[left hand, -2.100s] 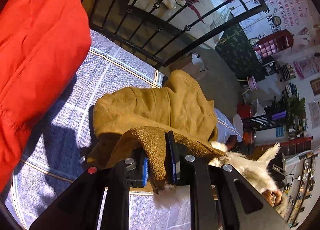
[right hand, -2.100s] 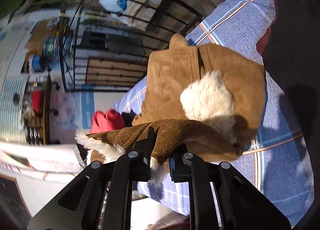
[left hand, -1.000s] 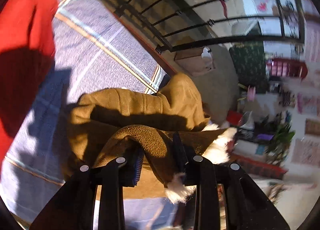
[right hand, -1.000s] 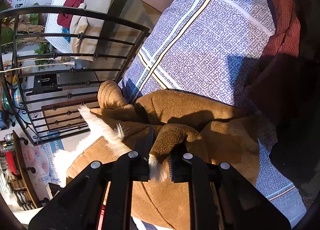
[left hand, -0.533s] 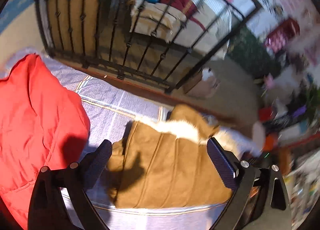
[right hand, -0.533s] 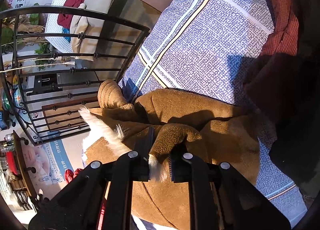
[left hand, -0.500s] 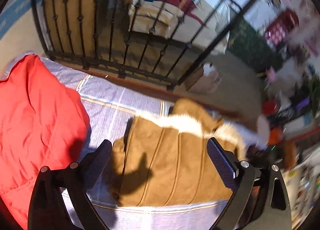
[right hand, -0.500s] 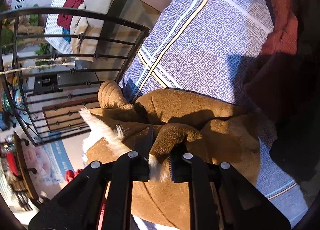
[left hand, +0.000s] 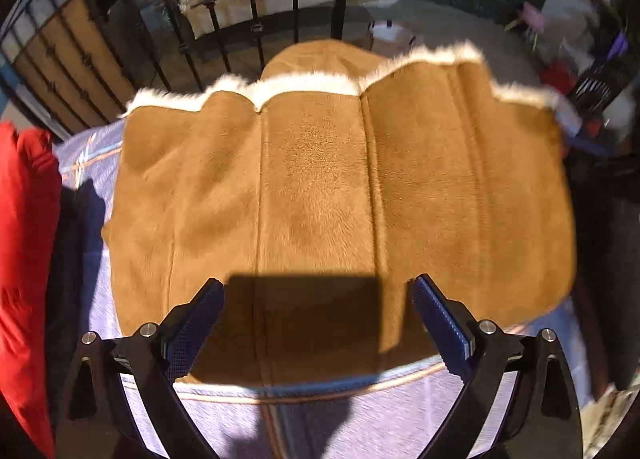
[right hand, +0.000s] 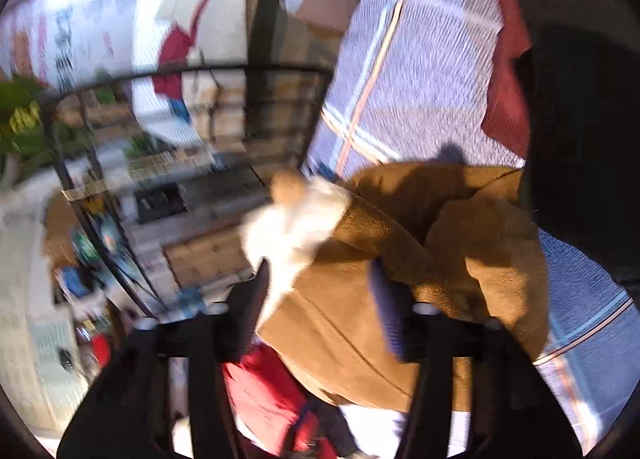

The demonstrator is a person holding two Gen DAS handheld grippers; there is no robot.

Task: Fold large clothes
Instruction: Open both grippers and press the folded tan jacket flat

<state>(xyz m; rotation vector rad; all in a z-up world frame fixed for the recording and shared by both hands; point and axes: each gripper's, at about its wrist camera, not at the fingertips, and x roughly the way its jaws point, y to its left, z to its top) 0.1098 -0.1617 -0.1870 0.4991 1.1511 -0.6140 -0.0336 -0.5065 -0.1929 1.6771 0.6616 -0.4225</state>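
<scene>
The brown coat [left hand: 332, 195] lies folded on the bed [left hand: 360, 415], long side left to right, fur edge toward the black railing [left hand: 248, 19]. The left tool [left hand: 316, 323] has let go and stands wide open, empty. The right tool [right hand: 320, 299] has just been opening, with coat still between its jaws.

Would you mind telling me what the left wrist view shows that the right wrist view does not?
Only the left wrist view shows the brown coat's smooth seamed panel lying flat, its white fur edge along the far side, and the open left gripper above it. Only the right wrist view shows a dark red checked cloth and the right gripper, whose jaws have just been opening over the rumpled end. Both show the coat on the blue patterned bedspread.
</scene>
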